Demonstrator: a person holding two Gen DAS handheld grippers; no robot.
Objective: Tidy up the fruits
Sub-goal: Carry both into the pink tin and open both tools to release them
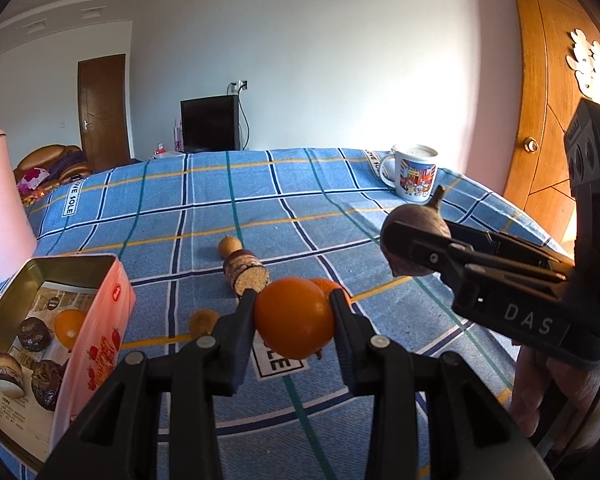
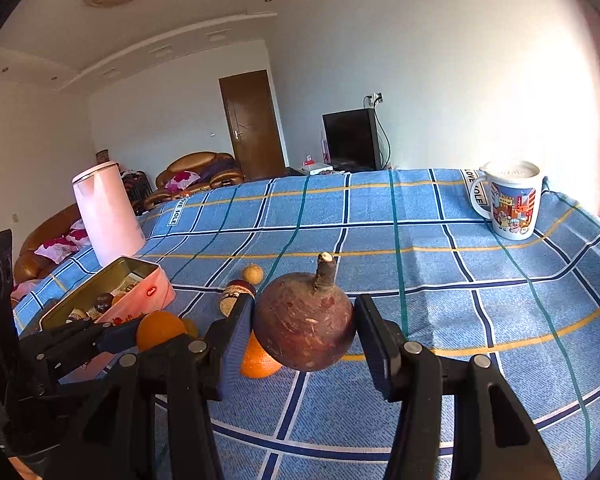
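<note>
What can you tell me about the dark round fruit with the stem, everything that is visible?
The dark fruit is round, reddish-brown to purple, with a dull, scuffed skin and pale scratches. A short, thick stem with a pale cut end stands up from its top, tilted slightly. The right tool holds it between its two fingers, one on each side, lifted above the blue checked cloth. An orange lies on the cloth below and behind it. Nothing but the fingers seems to touch it.

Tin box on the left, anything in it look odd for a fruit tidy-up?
Yes. The tin box holds an orange fruit alongside dark chocolate-coated cakes, one cut open. Snacks mixed with fruit looks odd.
</note>
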